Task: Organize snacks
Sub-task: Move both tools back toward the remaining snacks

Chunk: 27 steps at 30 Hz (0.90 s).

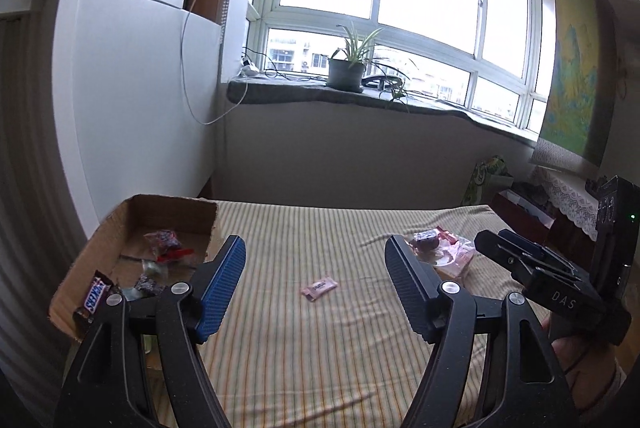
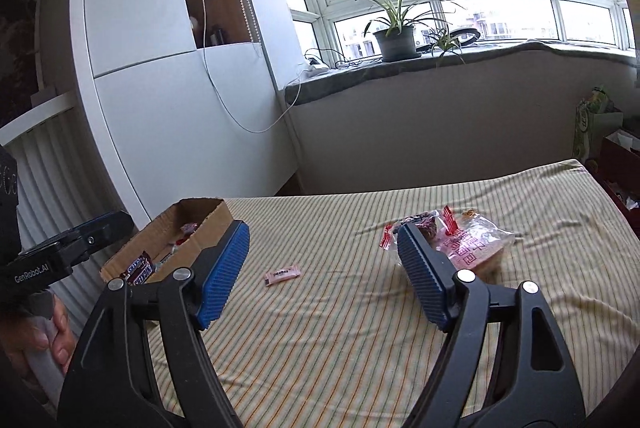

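A small pink snack packet (image 1: 319, 287) (image 2: 282, 273) lies alone on the striped bedspread. At the left stands an open cardboard box (image 1: 132, 220) (image 2: 208, 218) holding a Snickers bar (image 1: 94, 298) (image 2: 140, 270) and several wrapped sweets (image 1: 162, 240). To the right lies a pile of clear and pink snack bags (image 1: 452, 252) (image 2: 472, 236). My left gripper (image 1: 314, 256) is open and empty above the bed, beside the box. My right gripper (image 2: 322, 242) is open and empty too, its right finger in front of the bag pile. Each gripper shows at the edge of the other's view.
A white cabinet (image 1: 140, 68) stands behind the box. A window sill (image 1: 320, 94) with a potted plant (image 1: 348, 68) and cables runs behind the bed. Bags and a dark box (image 2: 612, 148) crowd the floor at the bed's right side. A hand (image 2: 52, 328) grips the left tool.
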Motion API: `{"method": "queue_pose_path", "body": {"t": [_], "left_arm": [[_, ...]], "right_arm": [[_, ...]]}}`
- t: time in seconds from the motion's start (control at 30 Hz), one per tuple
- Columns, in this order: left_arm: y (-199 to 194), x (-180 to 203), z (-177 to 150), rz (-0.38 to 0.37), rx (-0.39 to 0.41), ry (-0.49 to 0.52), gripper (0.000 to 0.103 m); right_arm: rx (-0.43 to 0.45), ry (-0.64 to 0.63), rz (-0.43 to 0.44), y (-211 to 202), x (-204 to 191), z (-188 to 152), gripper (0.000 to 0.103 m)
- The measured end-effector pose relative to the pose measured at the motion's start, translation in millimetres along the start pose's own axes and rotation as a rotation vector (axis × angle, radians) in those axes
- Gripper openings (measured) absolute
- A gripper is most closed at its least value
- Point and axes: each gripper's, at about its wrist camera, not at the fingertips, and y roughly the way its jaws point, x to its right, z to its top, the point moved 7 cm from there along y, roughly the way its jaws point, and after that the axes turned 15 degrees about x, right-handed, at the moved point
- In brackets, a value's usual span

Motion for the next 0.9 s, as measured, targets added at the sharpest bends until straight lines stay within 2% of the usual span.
{"method": "queue_pose_path", "body": {"t": [0.13, 0.23, 0.43, 0.53, 0.67, 0.77, 0.9], "left_arm": [[10, 10, -10, -0.023, -0.037, -0.025, 0.072], [22, 21, -21, -0.053, -0.072, -0.036, 0.072], [59, 45, -54, -0.106, -0.182, -0.053, 0.073], [81, 45, -83, -0.094, -0.280, -0.063, 0.074], [98, 33, -117, -0.039, -0.397, -0.101, 0.074], [106, 22, -122, 0.003, -0.409, -0.130, 0.074], [122, 20, -118, 0.020, -0.408, -0.093, 0.074]], "right_arm": [[-0.005, -0.011, -0.041, -7, 18, -1, 0.080], [-0.016, -0.023, -0.089, -11, 36, -3, 0.088], [-0.109, -0.022, -0.162, -3, 73, -24, 0.088], [-0.175, -0.040, -0.182, 6, 83, -43, 0.088], [-0.223, -0.050, -0.192, 15, 91, -59, 0.089], [-0.242, -0.066, -0.195, 25, 95, -59, 0.091], [-0.248, -0.110, -0.185, 41, 97, -49, 0.091]]}}
